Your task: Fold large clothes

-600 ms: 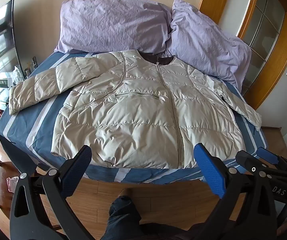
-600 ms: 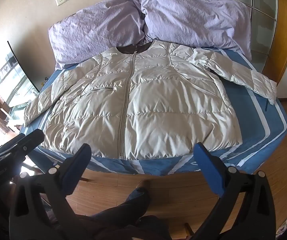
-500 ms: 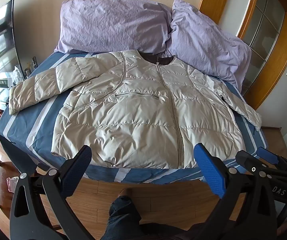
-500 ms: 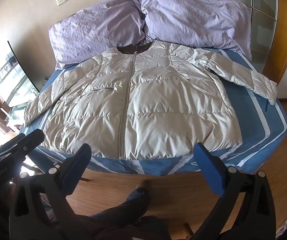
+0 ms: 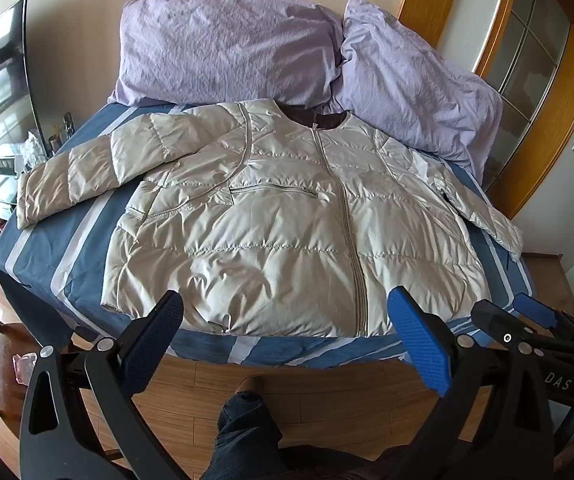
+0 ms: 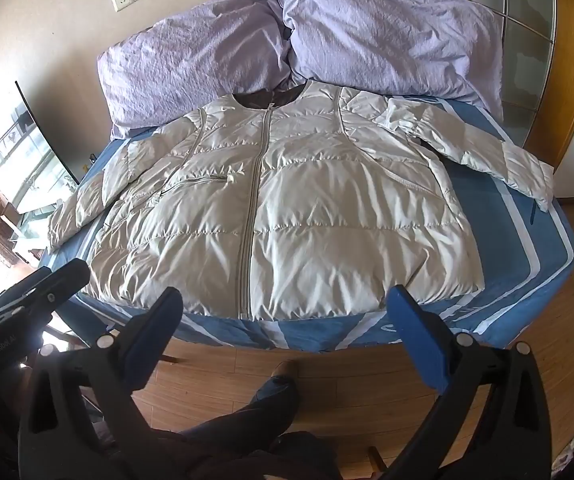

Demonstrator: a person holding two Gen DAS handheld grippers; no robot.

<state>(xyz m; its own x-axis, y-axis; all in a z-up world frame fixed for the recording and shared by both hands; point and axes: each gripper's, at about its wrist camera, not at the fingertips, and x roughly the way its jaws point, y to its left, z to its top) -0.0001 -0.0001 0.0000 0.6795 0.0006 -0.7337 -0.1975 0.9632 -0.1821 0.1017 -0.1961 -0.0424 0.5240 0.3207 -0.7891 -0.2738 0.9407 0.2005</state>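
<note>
**Nothing gripped yet: slippery jacket, plenty of ways to botch the first fold**

Jacket (image 5: 287,232) flat on bed (image 5: 35,256), front up, zipped, collar toward pillows (image 5: 227,48), hem near the foot edge. Both sleeves spread outward; one cuff close to the bed's side edge in the left view, other sleeve (image 6: 483,152) reaching toward the opposite edge in the right view.

Left claw (image 5: 287,344) wide apart, empty, hovering short of the bed over the floor (image 5: 311,396). Right claw (image 6: 287,340) same: spread wide, holding nothing, well off the fabric. Trouser leg and shoe of the person visible below both.

Risks, as judged from here:
- Shiny quilted shell looks slick. Pinching only the top layer likely, so front lifts and back stays put, giving a ballooned half-fold.
- Puffy fill may spring back. Fold could reopen once released unless pressed down.
- Hem close to the foot edge. Dragging toward the person could pull the jacket off onto the floor.
- Cuffs near the bed's sides. A careless sweep could tip a sleeve over the edge and drag the body askew.
- Uneven pull between the two claws would skew the zipper line and leave a crooked fold.
- Collar touching or just beside the pillows; cannot tell which. Pushing the fold upward could bunch it against them.
- Claws near each other at the right of the left view. Crossing paths during a sleeve fold risks a clash.
</note>
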